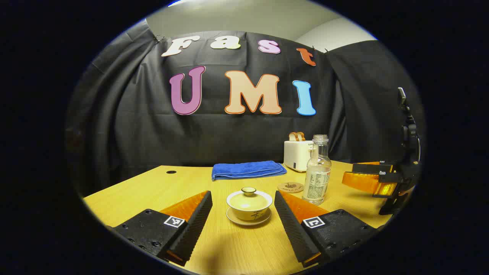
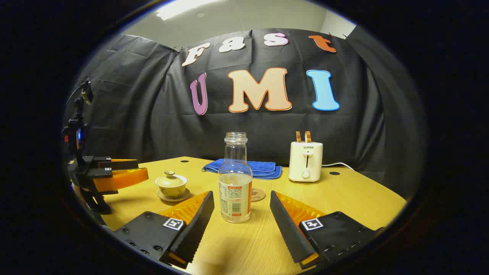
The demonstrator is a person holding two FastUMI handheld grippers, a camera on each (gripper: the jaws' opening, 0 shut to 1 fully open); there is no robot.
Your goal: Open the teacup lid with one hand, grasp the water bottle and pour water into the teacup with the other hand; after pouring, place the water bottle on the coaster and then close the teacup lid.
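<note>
A cream teacup point(image 1: 249, 206) with its lid on rests on a saucer, straight ahead of my open left gripper point(image 1: 243, 214) and just beyond its fingertips. To its right stands a clear, capless water bottle point(image 1: 317, 170), part full, with a round cork coaster point(image 1: 290, 187) behind it. In the right gripper view the bottle point(image 2: 235, 178) stands upright just beyond the tips of my open right gripper point(image 2: 241, 214), centred on the gap. The coaster point(image 2: 259, 194) peeks out behind it, and the teacup point(image 2: 171, 184) sits to the left, beside the left gripper point(image 2: 126, 173).
A folded blue towel point(image 1: 248, 169) lies at the back of the wooden table point(image 1: 229, 244). A white toaster point(image 2: 305, 161) with two slices in it stands at the back right, its cord trailing right. The right gripper point(image 1: 376, 179) hovers at the table's right side.
</note>
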